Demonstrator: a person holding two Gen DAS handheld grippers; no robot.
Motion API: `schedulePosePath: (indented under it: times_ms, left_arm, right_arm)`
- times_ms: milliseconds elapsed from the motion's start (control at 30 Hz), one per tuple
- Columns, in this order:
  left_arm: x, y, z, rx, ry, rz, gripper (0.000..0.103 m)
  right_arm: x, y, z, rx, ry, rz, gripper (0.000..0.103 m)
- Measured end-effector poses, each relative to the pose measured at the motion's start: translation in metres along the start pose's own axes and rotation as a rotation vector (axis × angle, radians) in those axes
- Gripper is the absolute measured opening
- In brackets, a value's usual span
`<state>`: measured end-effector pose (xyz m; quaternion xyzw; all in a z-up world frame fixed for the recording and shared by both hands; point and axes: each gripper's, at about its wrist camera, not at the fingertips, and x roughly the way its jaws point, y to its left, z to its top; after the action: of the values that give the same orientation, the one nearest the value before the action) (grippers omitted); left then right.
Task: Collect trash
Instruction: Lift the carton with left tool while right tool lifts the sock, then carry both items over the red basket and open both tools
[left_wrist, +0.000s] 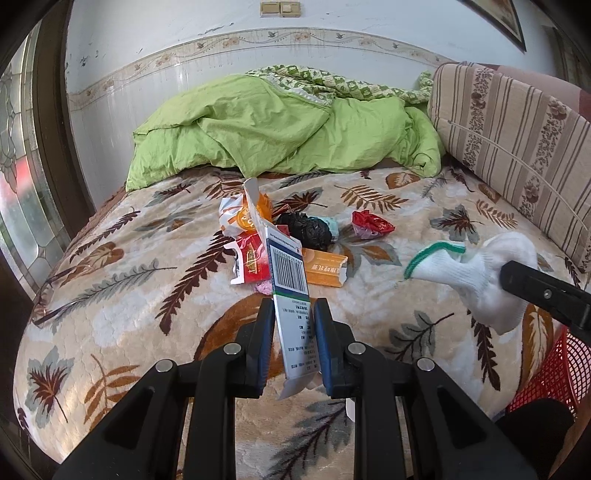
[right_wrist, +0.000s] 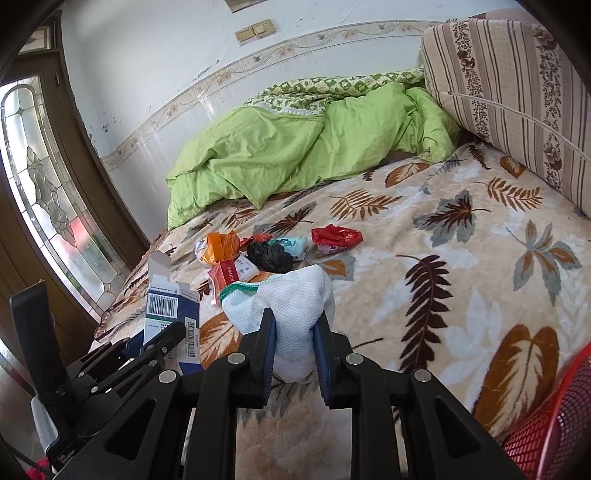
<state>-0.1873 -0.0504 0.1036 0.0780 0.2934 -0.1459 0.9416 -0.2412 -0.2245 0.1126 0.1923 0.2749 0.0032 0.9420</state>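
My left gripper (left_wrist: 293, 314) is shut on a flattened blue-and-white carton (left_wrist: 290, 280) with a barcode, held upright above the bed; the same carton (right_wrist: 168, 306) shows at the left of the right wrist view. My right gripper (right_wrist: 293, 325) is shut on a white sock with a green cuff (right_wrist: 284, 302), also visible as the sock (left_wrist: 476, 269) at the right of the left wrist view. On the leaf-patterned blanket (left_wrist: 147, 295) lies a heap of trash: an orange wrapper (left_wrist: 243, 218), a red packet (left_wrist: 253, 262), an orange box (left_wrist: 323, 271), a black crumpled bag (left_wrist: 308, 230) and a red wrapper (left_wrist: 371, 223).
A red mesh basket (left_wrist: 550, 376) stands at the bed's near right corner, its rim (right_wrist: 554, 424) low in the right wrist view. A green quilt (left_wrist: 277, 129) is bunched at the back. A striped cushion (left_wrist: 517, 133) leans on the right. A glass door (right_wrist: 48, 192) is on the left.
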Motion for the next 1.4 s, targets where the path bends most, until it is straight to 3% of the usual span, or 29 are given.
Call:
schedulePosePath:
  times_ms: [133, 267, 467, 600, 767, 900, 967, 1100, 1233, 1400]
  left_arm:
    - [-0.003, -0.007, 0.002, 0.016, -0.001, -0.002, 0.021]
    - [-0.012, -0.021, 0.01, 0.043, -0.009, -0.051, 0.021]
    - [-0.029, -0.077, 0.03, 0.14, 0.014, -0.272, 0.021]
    - [-0.031, -0.134, 0.034, 0.205, 0.1, -0.482, 0.021]
    - [-0.034, -0.212, 0.025, 0.281, 0.215, -0.691, 0.021]
    - [-0.044, -0.272, 0.01, 0.356, 0.279, -0.8, 0.022]
    - [-0.048, -0.294, 0.002, 0.389, 0.299, -0.831, 0.027]
    - [-0.047, -0.316, -0.007, 0.401, 0.329, -0.828, 0.041]
    - [-0.041, -0.299, 0.0, 0.365, 0.325, -0.802, 0.041]
    - [-0.03, -0.25, 0.016, 0.284, 0.287, -0.713, 0.046]
  right_arm:
    - [-0.014, -0.009, 0.0, 0.019, -0.01, -0.007, 0.02]
    - [-0.034, -0.023, 0.005, 0.046, -0.031, -0.023, 0.02]
    - [-0.088, -0.062, 0.007, 0.094, -0.087, -0.111, 0.02]
    - [-0.134, -0.108, -0.005, 0.163, -0.108, -0.235, 0.02]
    - [-0.188, -0.169, -0.025, 0.286, -0.115, -0.412, 0.021]
    - [-0.215, -0.205, -0.044, 0.373, -0.105, -0.511, 0.023]
    - [-0.221, -0.217, -0.052, 0.407, -0.095, -0.545, 0.024]
    - [-0.226, -0.232, -0.06, 0.449, -0.081, -0.586, 0.048]
    - [-0.23, -0.231, -0.057, 0.437, -0.097, -0.593, 0.048]
    - [-0.215, -0.218, -0.039, 0.409, -0.111, -0.523, 0.048]
